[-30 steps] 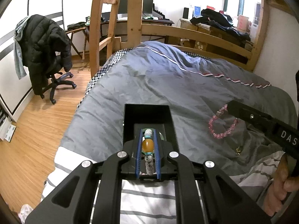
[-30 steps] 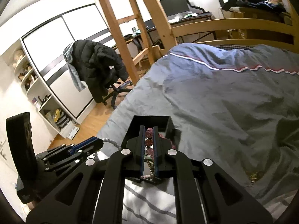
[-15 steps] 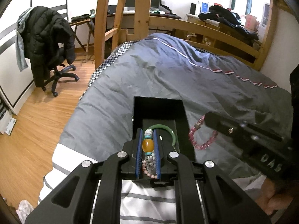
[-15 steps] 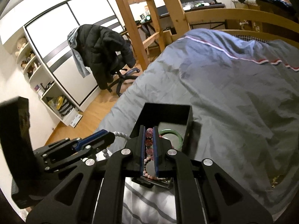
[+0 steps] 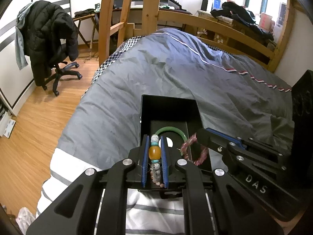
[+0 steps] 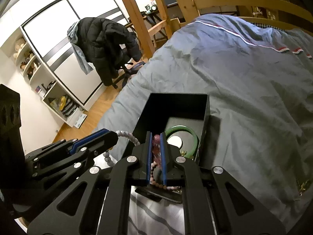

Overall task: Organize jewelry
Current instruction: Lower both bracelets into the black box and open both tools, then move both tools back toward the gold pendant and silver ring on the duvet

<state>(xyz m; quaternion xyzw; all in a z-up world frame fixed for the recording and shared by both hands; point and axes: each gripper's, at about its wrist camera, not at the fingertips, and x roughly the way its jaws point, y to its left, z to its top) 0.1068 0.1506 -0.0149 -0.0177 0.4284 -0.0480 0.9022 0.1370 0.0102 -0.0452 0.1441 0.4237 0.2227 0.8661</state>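
Note:
A black open jewelry box [image 5: 168,105] [image 6: 176,101] sits on the grey bed cover. Inside lies a green bangle [image 5: 170,130] [image 6: 192,135]. My left gripper [image 5: 155,139] is shut on a beaded bracelet with an amber bead [image 5: 155,152], held over the box's near end; in the right wrist view the left gripper [image 6: 109,136] shows with grey beads [image 6: 127,135] hanging at the box's left wall. My right gripper [image 6: 156,137] is shut on a pink beaded bracelet [image 6: 156,143], and the pink bracelet [image 5: 195,150] hangs over the box's right side below the right gripper [image 5: 201,133].
A small gold piece [image 6: 303,186] lies on the cover at the right. A wooden bed frame and ladder [image 5: 125,19] stand behind. An office chair with a black jacket [image 5: 49,39] stands on the wood floor at left. A striped sheet [image 5: 148,207] lies below the box.
My right gripper has carried the pink bracelet leftward from over the bed cover to the box's right side. Both grippers have lowered toward the box.

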